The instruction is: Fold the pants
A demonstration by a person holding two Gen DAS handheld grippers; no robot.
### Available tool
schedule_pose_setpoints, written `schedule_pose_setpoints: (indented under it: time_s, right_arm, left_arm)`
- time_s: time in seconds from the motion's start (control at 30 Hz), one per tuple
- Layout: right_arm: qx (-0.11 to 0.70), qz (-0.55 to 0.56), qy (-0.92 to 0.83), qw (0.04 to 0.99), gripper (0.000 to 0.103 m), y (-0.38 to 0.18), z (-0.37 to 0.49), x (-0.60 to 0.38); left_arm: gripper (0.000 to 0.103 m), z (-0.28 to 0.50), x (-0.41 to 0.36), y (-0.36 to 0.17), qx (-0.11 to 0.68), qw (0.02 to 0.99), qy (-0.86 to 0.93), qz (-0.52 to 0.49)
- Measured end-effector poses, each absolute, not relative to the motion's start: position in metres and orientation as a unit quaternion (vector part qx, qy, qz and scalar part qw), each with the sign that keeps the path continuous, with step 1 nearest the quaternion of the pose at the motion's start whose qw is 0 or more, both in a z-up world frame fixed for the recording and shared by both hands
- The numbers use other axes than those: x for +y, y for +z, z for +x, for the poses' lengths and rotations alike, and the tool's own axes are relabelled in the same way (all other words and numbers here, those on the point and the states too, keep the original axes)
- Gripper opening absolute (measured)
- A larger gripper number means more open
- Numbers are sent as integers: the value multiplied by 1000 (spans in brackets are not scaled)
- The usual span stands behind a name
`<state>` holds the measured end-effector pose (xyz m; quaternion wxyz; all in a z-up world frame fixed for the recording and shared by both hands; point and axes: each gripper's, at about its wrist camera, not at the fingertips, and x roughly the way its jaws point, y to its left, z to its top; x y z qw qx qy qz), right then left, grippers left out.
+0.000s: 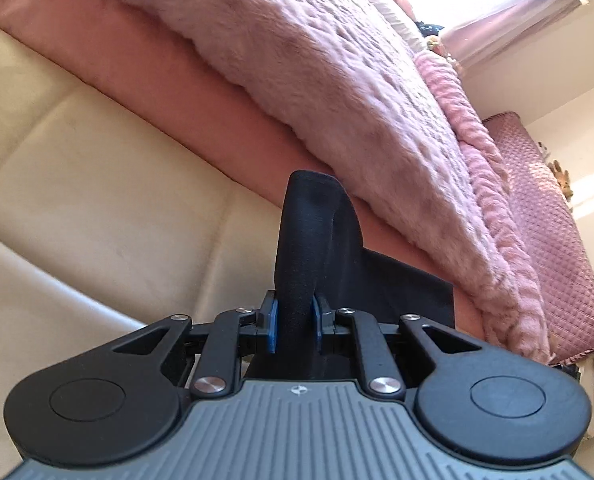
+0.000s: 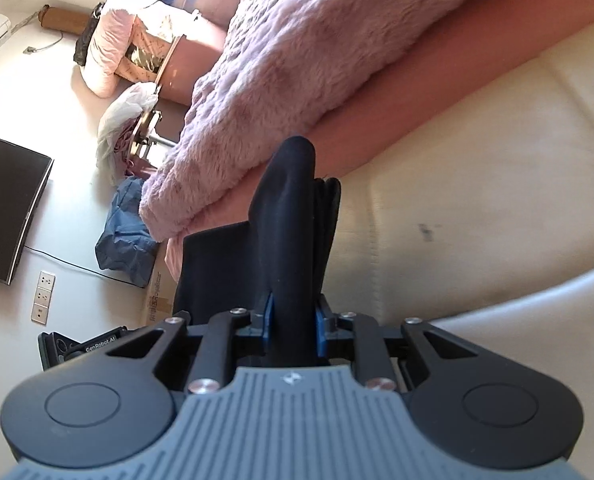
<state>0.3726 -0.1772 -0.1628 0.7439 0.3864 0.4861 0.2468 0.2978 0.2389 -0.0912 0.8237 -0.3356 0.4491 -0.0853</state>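
The pants (image 1: 317,232) are dark navy cloth. In the left wrist view a bunched fold of them stands up between the blue pads, and my left gripper (image 1: 295,320) is shut on it; a flat part hangs to the right over the bed's edge. In the right wrist view another thick fold of the pants (image 2: 289,220) rises between the pads, with my right gripper (image 2: 293,324) shut on it. A flat panel of the cloth spreads to the left behind it. Both grippers hold the cloth lifted off the cream surface (image 1: 97,200).
A fluffy pink blanket (image 1: 317,80) lies over a salmon sheet on the bed. A cream padded surface (image 2: 477,200) runs beside it. In the right wrist view a dark monitor (image 2: 9,208), a blue bag (image 2: 125,232) and wall sockets (image 2: 43,296) are at the left.
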Motion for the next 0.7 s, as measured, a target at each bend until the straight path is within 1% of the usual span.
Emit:
schedule_pose_setpoints:
  time_s: [0.2, 0.33, 0.43, 0.53, 0.63, 0.7]
  right_arm:
    - [510, 377, 251, 731, 16, -186, 397, -141]
    - [521, 371, 243, 729, 16, -206, 405, -137]
    - [528, 371, 238, 726, 16, -218, 407, -139]
    - [526, 353, 238, 736, 16, -222, 408, -139]
    - [529, 355, 230, 736, 16, -226, 410, -138]
    - [530, 353, 227, 737, 17, -225, 410, -137]
  left_arm:
    - [18, 308, 254, -118, 464, 821, -67, -326]
    - [18, 307, 262, -141, 469, 819, -55, -325]
    - [22, 306, 267, -153, 468, 823, -52, -319]
    - [29, 303, 267, -153, 461, 828, -48, -314]
    - [30, 299, 265, -150, 458, 835, -46, -302]
    - [34, 298, 267, -146, 461, 831, -34, -310]
